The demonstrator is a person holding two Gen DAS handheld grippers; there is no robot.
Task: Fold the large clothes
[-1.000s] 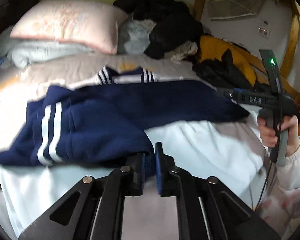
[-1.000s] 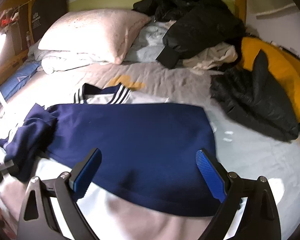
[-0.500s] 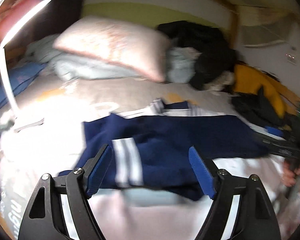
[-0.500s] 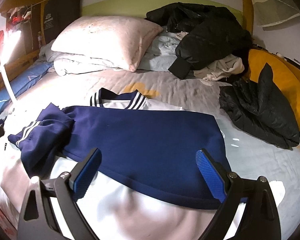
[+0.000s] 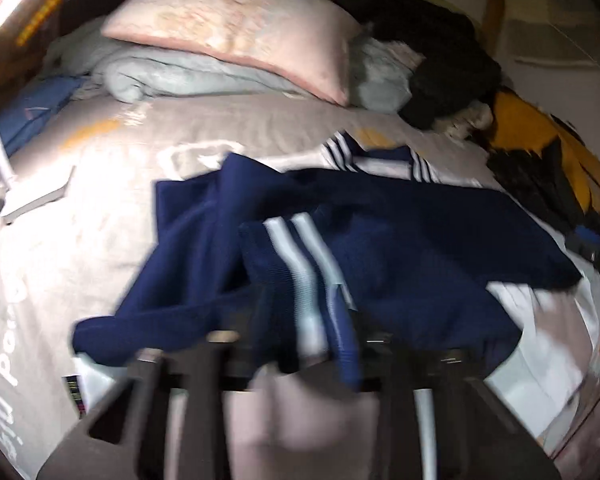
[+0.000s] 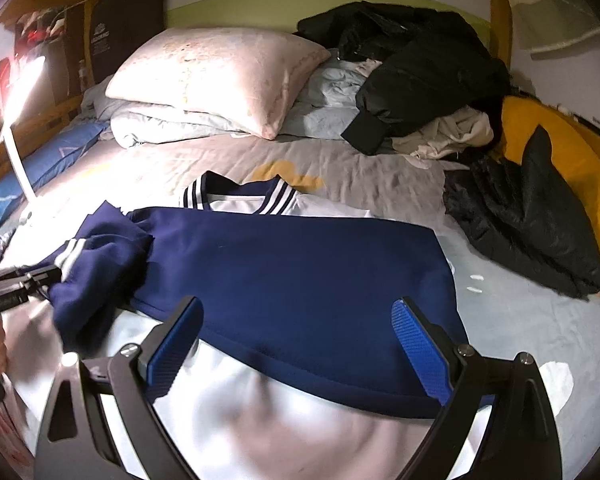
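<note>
Lying flat: one navy sweater (image 6: 292, 272), two tongs (image 6: 296, 344).

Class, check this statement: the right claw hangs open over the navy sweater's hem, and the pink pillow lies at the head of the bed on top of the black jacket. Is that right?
Not quite. The pink pillow lies on a pale blue quilt, not on the black jacket, which is piled beside it; the right wrist view shows this. The rest holds: the right claw hangs open over the navy sweater hem.
</note>
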